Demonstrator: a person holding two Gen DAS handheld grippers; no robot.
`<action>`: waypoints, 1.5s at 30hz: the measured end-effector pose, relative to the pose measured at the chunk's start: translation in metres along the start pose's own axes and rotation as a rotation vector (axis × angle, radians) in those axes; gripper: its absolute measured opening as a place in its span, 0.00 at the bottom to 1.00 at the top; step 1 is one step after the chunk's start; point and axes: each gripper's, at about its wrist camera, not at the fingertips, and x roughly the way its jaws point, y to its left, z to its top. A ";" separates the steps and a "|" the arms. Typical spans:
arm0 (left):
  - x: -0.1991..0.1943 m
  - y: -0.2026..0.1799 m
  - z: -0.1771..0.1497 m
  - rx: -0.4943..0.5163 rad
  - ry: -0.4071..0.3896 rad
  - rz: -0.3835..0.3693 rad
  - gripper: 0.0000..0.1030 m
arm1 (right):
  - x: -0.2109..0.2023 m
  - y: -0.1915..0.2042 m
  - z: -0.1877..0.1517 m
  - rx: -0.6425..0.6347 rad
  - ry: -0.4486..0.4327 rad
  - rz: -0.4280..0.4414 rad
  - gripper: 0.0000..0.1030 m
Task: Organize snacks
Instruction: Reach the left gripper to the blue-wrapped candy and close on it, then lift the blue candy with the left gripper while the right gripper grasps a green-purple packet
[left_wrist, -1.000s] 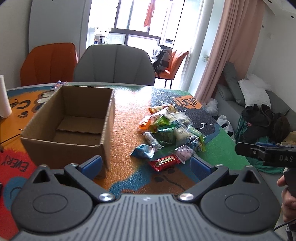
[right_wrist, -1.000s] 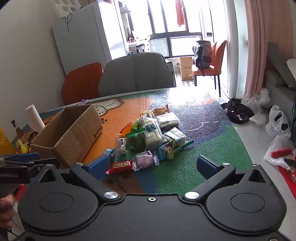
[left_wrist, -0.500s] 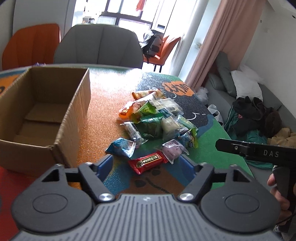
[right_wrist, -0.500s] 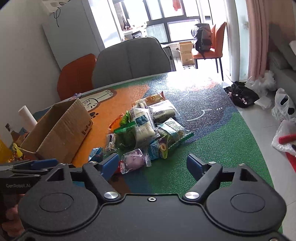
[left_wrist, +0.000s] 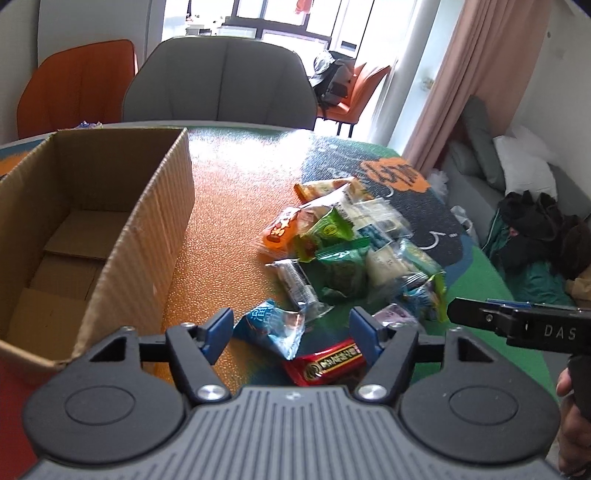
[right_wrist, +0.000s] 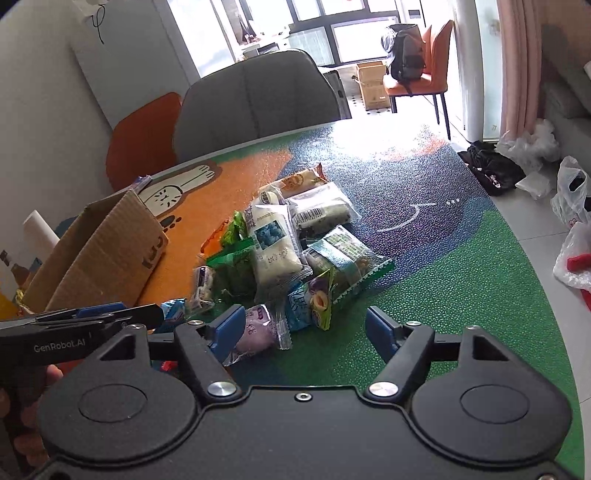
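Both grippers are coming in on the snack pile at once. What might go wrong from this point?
The left gripper, jaws closing, frames both the blue packet and the red bar; it might catch both. The right gripper, jaws closing, sits by the purple packet, near the left: they could collide. The overlapping wrappers may slide aside.

Daylight pours through the dark-framed window (right_wrist: 354, 33) at the back and glares off the desk (right_wrist: 424, 266), whose top is a pebbled print of orange, green and dark blue. Behind it stand a grey chair (left_wrist: 221, 79) and an orange chair (left_wrist: 75, 86) — a second orange chair (right_wrist: 419, 79) near the window carries a dark backpack (right_wrist: 406, 55). A pink curtain (left_wrist: 476, 70) hangs at the right, beside a grey sofa (left_wrist: 480, 162) with a white pillow (left_wrist: 524, 166). Plastic bags (right_wrist: 570, 192) lie on the pale floor (right_wrist: 535, 236).
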 end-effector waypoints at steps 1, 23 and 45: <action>0.003 0.000 0.000 -0.001 0.005 0.004 0.66 | 0.003 -0.001 0.001 0.002 0.007 -0.004 0.68; 0.029 0.008 -0.006 -0.029 0.017 0.007 0.28 | 0.043 -0.003 0.004 0.003 0.059 0.000 0.27; -0.032 -0.004 0.010 0.009 -0.114 -0.047 0.27 | -0.015 0.006 0.013 0.006 -0.095 0.040 0.25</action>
